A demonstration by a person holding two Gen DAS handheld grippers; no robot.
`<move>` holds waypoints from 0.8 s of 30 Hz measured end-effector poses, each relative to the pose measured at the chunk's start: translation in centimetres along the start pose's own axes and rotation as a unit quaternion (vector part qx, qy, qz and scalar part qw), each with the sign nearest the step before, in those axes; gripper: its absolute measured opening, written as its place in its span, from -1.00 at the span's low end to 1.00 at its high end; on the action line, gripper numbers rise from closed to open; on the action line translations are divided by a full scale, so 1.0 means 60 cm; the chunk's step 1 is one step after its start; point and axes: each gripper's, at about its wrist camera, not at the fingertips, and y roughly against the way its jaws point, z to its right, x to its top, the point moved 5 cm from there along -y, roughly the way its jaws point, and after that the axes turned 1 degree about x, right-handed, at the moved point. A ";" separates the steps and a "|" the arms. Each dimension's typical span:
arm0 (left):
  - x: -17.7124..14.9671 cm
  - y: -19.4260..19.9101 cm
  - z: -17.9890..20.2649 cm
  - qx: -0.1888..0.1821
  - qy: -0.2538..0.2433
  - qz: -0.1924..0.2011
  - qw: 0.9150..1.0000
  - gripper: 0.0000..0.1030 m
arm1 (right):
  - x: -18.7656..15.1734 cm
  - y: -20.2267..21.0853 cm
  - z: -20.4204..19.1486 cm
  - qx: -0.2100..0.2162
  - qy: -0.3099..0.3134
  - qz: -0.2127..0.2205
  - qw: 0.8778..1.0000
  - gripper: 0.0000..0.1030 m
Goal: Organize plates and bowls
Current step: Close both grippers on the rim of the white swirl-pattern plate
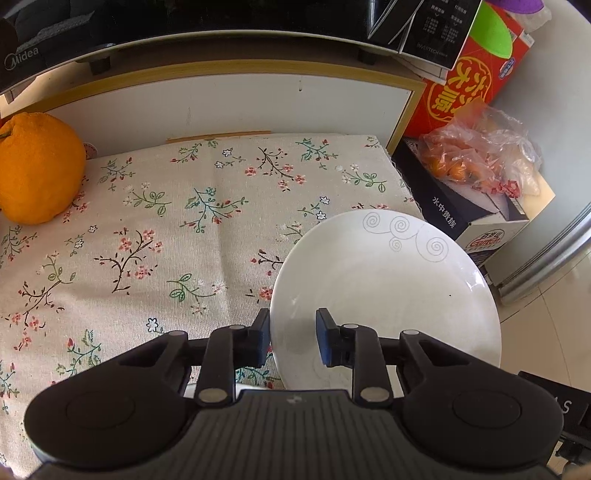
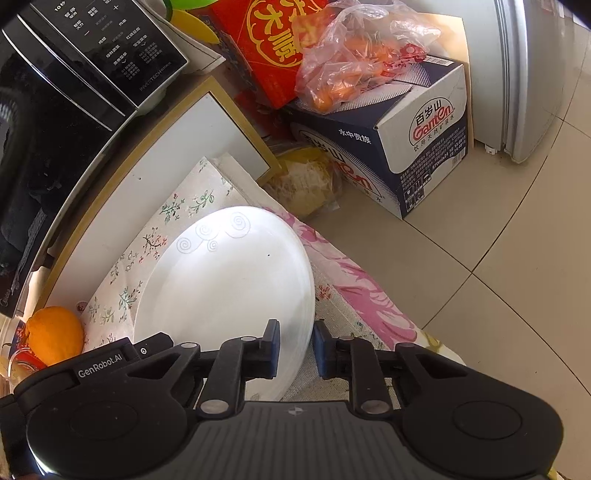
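Note:
A white plate [image 1: 384,291] with grey spiral marks lies on the floral cloth [image 1: 166,240] near the table's right edge. In the right wrist view the plate [image 2: 225,280] shows layered rims at its right side, perhaps a stack. My left gripper [image 1: 293,339] straddles the plate's left rim, with one pad against the outer edge and the other on the inner surface. My right gripper [image 2: 295,349] straddles the right rim the same way. In both views the rim fills the gap between the pads. The left gripper's housing [image 2: 107,367] shows at the plate's far side.
A large orange fruit [image 1: 37,168] sits at the cloth's left. A black microwave [image 1: 221,14] stands on a white shelf behind. To the right are a red carton [image 1: 472,85], a bag of oranges [image 2: 351,62] on a water box [image 2: 417,147], a fridge [image 2: 528,74] and tiled floor.

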 end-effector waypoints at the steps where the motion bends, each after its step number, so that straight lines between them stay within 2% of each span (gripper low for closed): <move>1: 0.000 -0.001 0.000 0.001 -0.001 0.001 1.000 -0.54 | 0.000 0.000 0.000 0.000 0.000 0.000 1.000 -0.74; 24: 0.004 -0.004 0.001 0.002 -0.007 0.011 1.000 -0.53 | 0.000 -0.003 -0.004 -0.005 0.013 0.004 1.000 -0.77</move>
